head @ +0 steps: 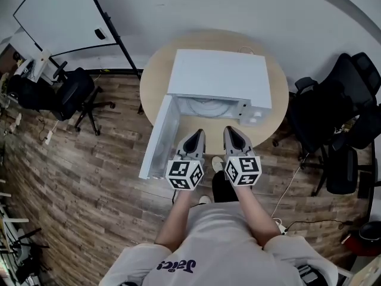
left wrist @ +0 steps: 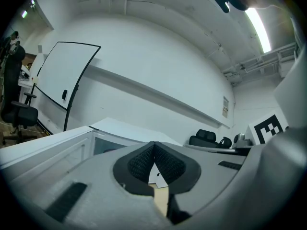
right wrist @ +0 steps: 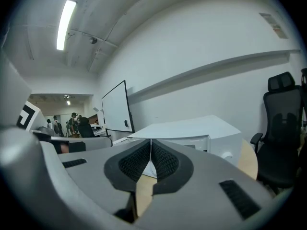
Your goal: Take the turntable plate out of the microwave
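Observation:
A white microwave point(head: 219, 76) stands on a round wooden table point(head: 280, 109), its door point(head: 159, 137) swung open to the left. Inside its cavity the pale glass turntable plate point(head: 205, 107) shows in the head view. My left gripper point(head: 196, 136) and right gripper point(head: 232, 133) hover side by side just in front of the cavity, both shut with nothing between the jaws. In the left gripper view the shut jaws point level at the microwave point(left wrist: 110, 133), its open door point(left wrist: 45, 150) on the left. The right gripper view shows shut jaws before the microwave point(right wrist: 192, 131).
A whiteboard point(head: 62, 16) on a stand leans at the far left. Black office chairs stand to the left point(head: 71, 94) and right point(head: 342, 112) of the table. Cables point(head: 292, 186) trail over the wood floor at the right. People point(right wrist: 72, 123) stand far off in the right gripper view.

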The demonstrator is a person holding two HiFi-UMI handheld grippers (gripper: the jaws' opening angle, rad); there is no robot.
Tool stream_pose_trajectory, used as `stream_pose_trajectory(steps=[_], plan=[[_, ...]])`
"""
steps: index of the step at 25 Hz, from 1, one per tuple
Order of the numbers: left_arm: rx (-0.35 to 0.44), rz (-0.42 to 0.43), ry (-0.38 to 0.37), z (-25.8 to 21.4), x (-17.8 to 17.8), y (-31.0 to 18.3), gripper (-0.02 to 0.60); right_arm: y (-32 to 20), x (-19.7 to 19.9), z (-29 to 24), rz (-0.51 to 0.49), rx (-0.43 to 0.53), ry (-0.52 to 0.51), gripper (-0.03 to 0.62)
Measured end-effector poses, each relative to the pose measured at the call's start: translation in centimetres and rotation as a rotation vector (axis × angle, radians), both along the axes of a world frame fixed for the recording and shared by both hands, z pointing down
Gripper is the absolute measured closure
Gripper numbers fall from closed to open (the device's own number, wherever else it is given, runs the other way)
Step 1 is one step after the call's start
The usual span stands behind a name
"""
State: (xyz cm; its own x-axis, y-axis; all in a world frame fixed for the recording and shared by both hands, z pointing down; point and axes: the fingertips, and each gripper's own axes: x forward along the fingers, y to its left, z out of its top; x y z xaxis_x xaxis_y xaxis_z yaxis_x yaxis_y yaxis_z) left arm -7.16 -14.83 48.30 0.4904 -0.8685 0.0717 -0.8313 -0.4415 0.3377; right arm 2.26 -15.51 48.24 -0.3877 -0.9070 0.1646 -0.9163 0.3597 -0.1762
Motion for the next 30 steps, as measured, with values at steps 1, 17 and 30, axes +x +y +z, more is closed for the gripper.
stream_pose_trajectory(steps=[1, 17, 30], plan=[[-0.003, 0.003, -0.016, 0.4, 0.2, -0.9, 0.566, -0.8, 0.2, 0.7, 0.001, -0.015, -0.002, 0.576], [-0.012, -0.005, -0.142, 5.7, 0.6, -9.2, 0.566, -8.4, -0.2, 17.5, -0.038, -0.438, -0.353, 0.561], [-0.071, -0.041, -0.16, 7.9, -0.2, -11.8, 0.566, -13.3, -1.2, 25.4, 0.108, -0.643, -0.941, 0.414]])
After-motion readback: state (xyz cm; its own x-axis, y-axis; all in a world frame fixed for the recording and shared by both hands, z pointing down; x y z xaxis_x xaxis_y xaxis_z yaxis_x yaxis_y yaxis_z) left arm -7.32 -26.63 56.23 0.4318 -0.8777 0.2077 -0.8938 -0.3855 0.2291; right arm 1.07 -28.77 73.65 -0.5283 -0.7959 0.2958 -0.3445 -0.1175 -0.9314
